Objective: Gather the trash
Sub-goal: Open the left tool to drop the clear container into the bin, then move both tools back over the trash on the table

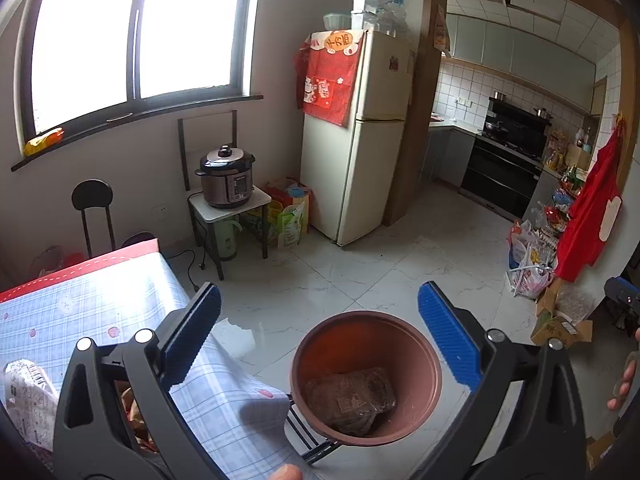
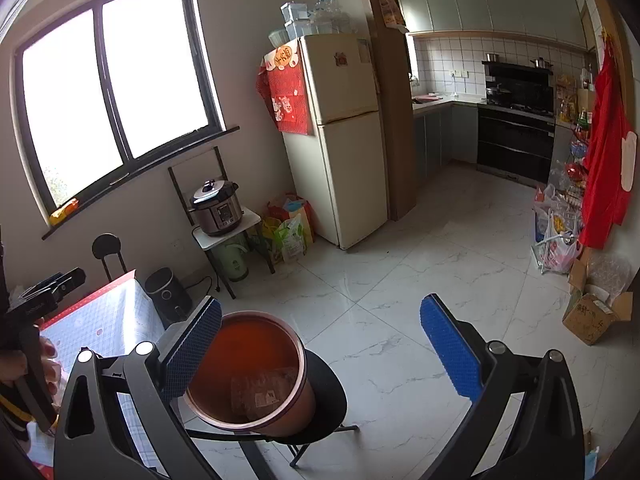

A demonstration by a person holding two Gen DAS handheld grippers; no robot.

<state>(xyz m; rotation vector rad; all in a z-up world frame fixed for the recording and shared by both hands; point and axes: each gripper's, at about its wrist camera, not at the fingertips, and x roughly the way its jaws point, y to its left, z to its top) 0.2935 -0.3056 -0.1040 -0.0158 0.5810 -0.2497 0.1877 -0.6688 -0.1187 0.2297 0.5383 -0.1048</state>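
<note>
A brown round bin stands on a black stool beside the table with the blue checked cloth. A brownish packet lies at the bottom of the bin. My left gripper hangs open just above and in front of the bin, with nothing between its blue pads. My right gripper is open and empty too; the bin sits by its left finger. A crumpled printed wrapper lies on the table at the lower left.
A cream fridge stands at the back, with a pressure cooker on a small stand and bags beside it. A black appliance sits by the table. Cardboard boxes and full bags line the right wall. White tile floor lies between.
</note>
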